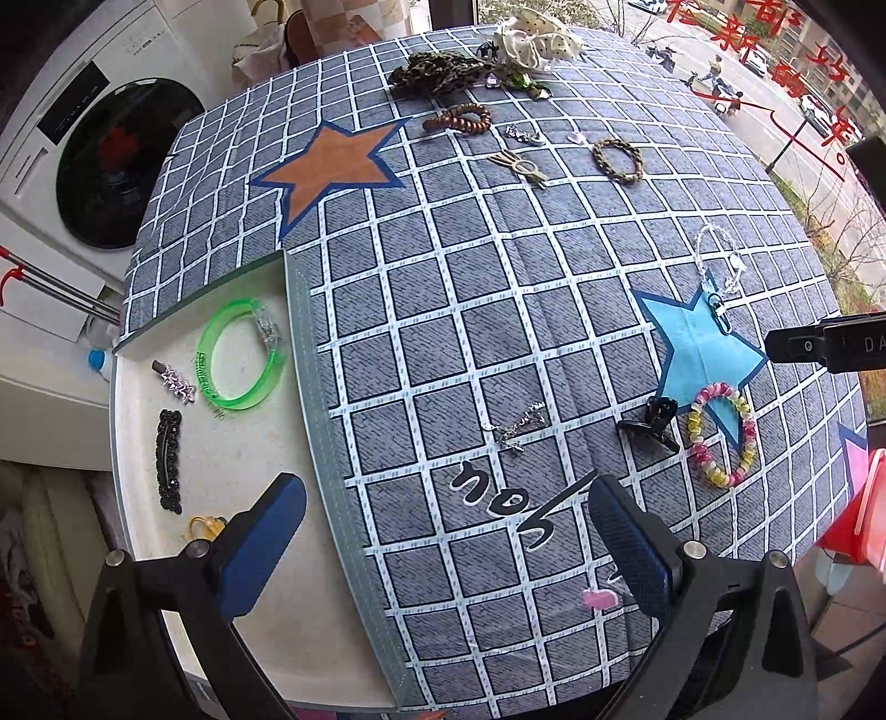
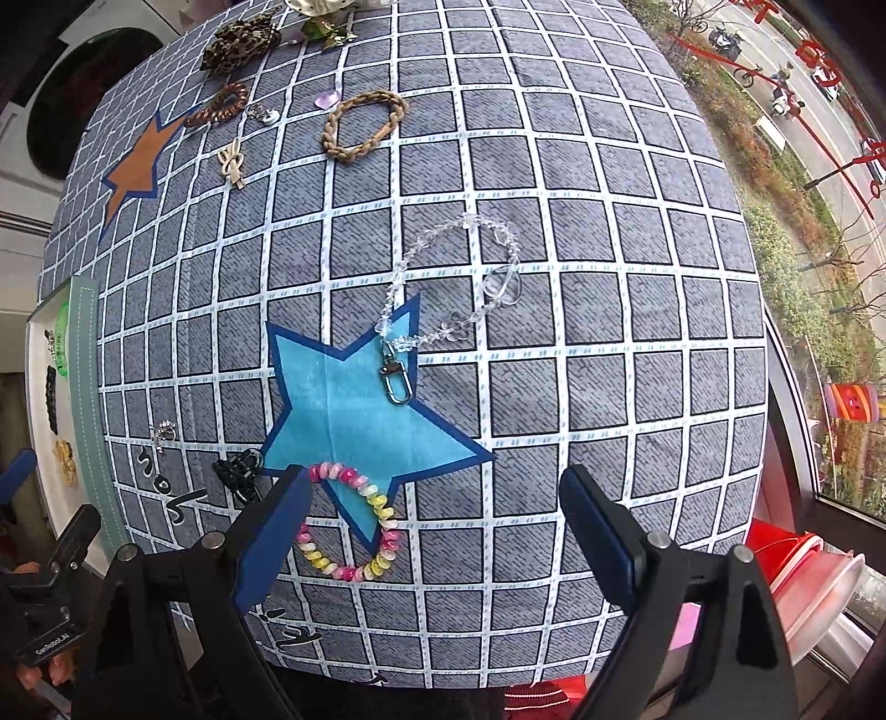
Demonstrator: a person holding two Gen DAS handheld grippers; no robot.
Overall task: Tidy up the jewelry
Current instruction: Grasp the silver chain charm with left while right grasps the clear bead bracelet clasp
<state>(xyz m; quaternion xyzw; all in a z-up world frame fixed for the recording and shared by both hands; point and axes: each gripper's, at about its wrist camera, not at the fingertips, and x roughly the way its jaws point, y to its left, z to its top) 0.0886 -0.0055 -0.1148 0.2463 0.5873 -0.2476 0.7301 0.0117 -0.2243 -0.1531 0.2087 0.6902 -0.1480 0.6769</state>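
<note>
My left gripper (image 1: pixel 443 498) is open and empty above the table's near left, over the edge of a white tray (image 1: pixel 138 443). The tray holds a green bangle (image 1: pixel 241 354), a black beaded clip (image 1: pixel 169 468), a silver star clip (image 1: pixel 177 383) and a yellow piece (image 1: pixel 202 526). A silver brooch (image 1: pixel 515 426) lies on the cloth ahead. My right gripper (image 2: pixel 434 487) is open and empty, just above a pink-yellow bead bracelet (image 2: pixel 354 520) and near a black claw clip (image 2: pixel 238 473). A clear bead chain (image 2: pixel 443 293) with a clasp lies further ahead.
At the table's far side lie a braided tan band (image 2: pixel 362 124), a brown coil tie (image 1: pixel 459 119), a beige bow clip (image 1: pixel 518 166), a leopard scrunchie (image 1: pixel 437 72) and a white scrunchie (image 1: pixel 540 39). A washing machine (image 1: pixel 105 155) stands left. A red-pink container (image 2: pixel 803 581) sits at the right edge.
</note>
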